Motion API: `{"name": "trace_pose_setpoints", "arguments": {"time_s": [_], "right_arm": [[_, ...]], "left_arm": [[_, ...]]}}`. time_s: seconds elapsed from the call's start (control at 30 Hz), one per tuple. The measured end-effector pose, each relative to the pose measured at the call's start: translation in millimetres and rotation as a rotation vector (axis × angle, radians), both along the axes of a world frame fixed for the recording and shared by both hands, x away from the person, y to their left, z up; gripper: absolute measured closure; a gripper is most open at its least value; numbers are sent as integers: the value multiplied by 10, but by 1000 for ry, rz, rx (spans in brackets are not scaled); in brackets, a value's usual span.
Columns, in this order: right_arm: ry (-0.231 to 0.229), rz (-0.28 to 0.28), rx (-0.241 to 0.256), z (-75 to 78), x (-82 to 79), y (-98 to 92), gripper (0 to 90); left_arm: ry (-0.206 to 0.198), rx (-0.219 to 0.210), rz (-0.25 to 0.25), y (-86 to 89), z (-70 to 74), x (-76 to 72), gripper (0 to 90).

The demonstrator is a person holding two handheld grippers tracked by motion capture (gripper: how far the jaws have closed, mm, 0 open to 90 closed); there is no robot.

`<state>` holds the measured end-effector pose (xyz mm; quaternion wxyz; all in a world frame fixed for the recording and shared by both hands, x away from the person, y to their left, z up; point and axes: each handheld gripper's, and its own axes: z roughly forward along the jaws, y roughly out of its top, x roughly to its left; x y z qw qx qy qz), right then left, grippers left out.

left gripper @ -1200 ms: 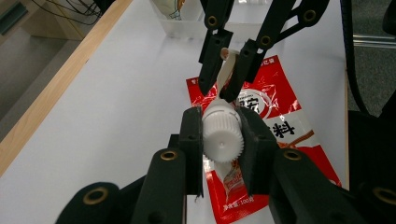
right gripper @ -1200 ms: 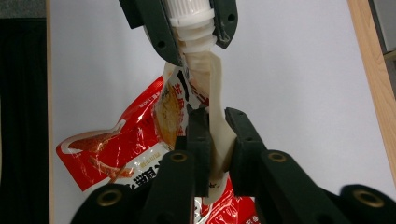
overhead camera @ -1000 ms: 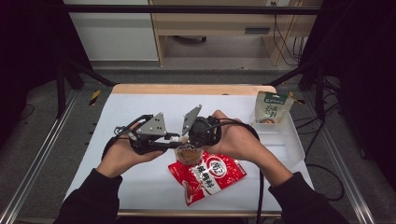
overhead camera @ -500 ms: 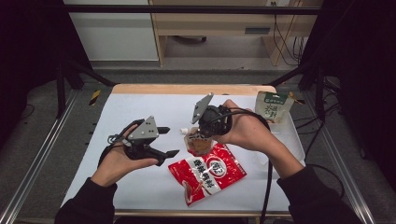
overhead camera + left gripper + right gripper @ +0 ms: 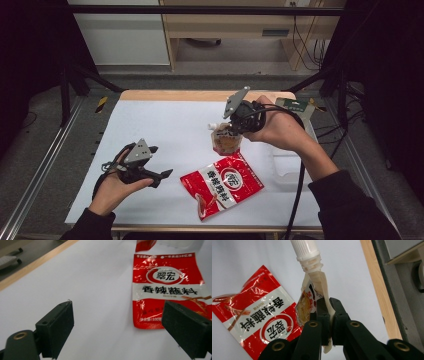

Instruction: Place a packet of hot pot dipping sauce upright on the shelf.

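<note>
Over on the left, the left gripper (image 5: 152, 167) hovers low over the white bench (image 5: 165, 125), its jaws spread wide with nothing between them, pointing toward the red sauce packet (image 5: 222, 184). That packet lies flat on the bench near the front edge, just right of the open jaws. Further right and farther back, the right gripper (image 5: 235, 127) has its jaws pinched tight on the edge of a small spouted pouch (image 5: 226, 140), holding it lifted above the bench, its white cap (image 5: 305, 247) pointing away from the gripper. A green carton (image 5: 294, 105) sits at the far right corner.
</note>
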<state>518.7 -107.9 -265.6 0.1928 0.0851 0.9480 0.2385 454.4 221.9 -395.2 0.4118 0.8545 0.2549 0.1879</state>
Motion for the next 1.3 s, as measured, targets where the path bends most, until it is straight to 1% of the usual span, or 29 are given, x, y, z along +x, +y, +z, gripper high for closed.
{"name": "trace_pose_setpoints", "arguments": {"time_s": [0.03,0.1,0.2,0.37,0.43,0.67,0.83,0.97,1.1,1.3], "right_arm": [[-2,-4,3,8,18,-28,874],[-7,-11,1,24,46,-70,874],[-12,-27,11,33,92,-138,874],[-29,-42,31,47,132,-273,874],[-30,-51,38,58,145,-331,874],[-44,-70,37,103,189,-479,874],[-56,-87,43,139,217,-583,874],[-66,-111,47,173,236,-691,874],[-76,-138,60,217,261,-834,874],[-89,-174,65,247,300,-1031,874]], "left_arm": [[-2,7,16,32,-44,-5,103],[-21,16,51,92,-122,-28,103],[-21,17,87,178,-205,-44,102],[-17,-17,143,318,-266,-55,102],[-10,-23,158,361,-297,-57,101],[21,-30,181,428,-423,-54,97],[32,-20,189,433,-483,-31,96],[31,-18,198,440,-494,-27,93],[31,-26,199,442,-493,-26,92],[31,-24,198,439,-496,-27,92]]}}
